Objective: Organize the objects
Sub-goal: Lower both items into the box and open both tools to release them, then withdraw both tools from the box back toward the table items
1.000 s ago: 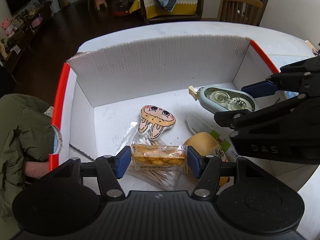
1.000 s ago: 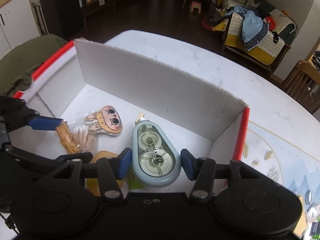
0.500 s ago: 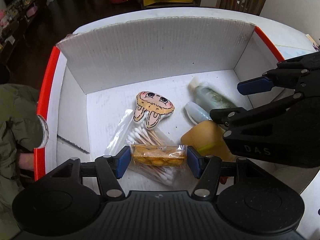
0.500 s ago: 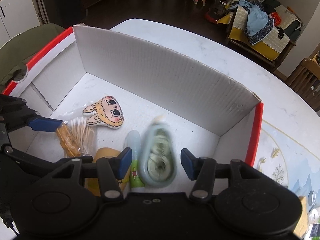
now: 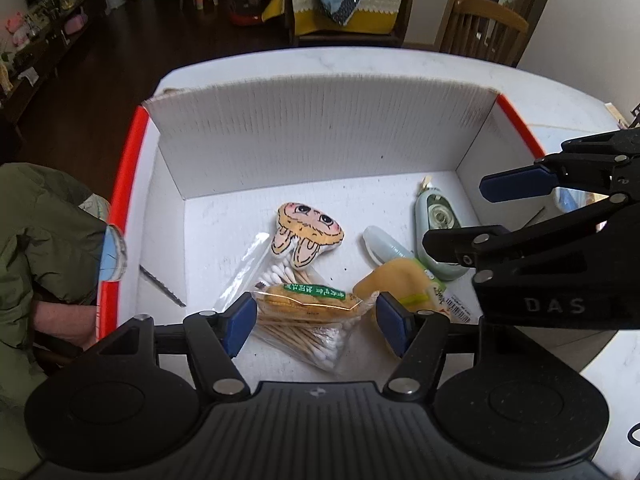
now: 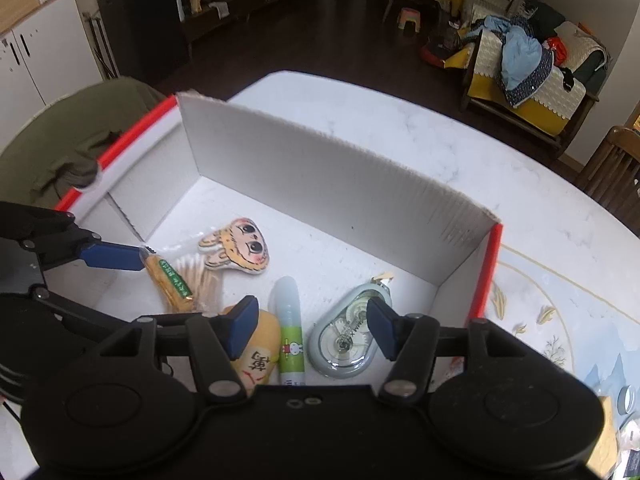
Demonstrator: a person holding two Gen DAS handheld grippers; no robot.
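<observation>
Correction tape (image 6: 347, 340) (marked "x40"), yellow charm (image 6: 256, 356)

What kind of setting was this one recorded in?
Most likely a home living and dining room: a white marble-look table holding the cardboard box, a clothes-draped bench, and wooden dining chairs on dark wood flooring.

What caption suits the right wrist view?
Right gripper opening above a correction tape lying in a white box.

Both wrist views look steeply down, close over the white box (image 5: 320, 152). Left view sits at its seven o'clock, right at five; both share its floor.
</observation>
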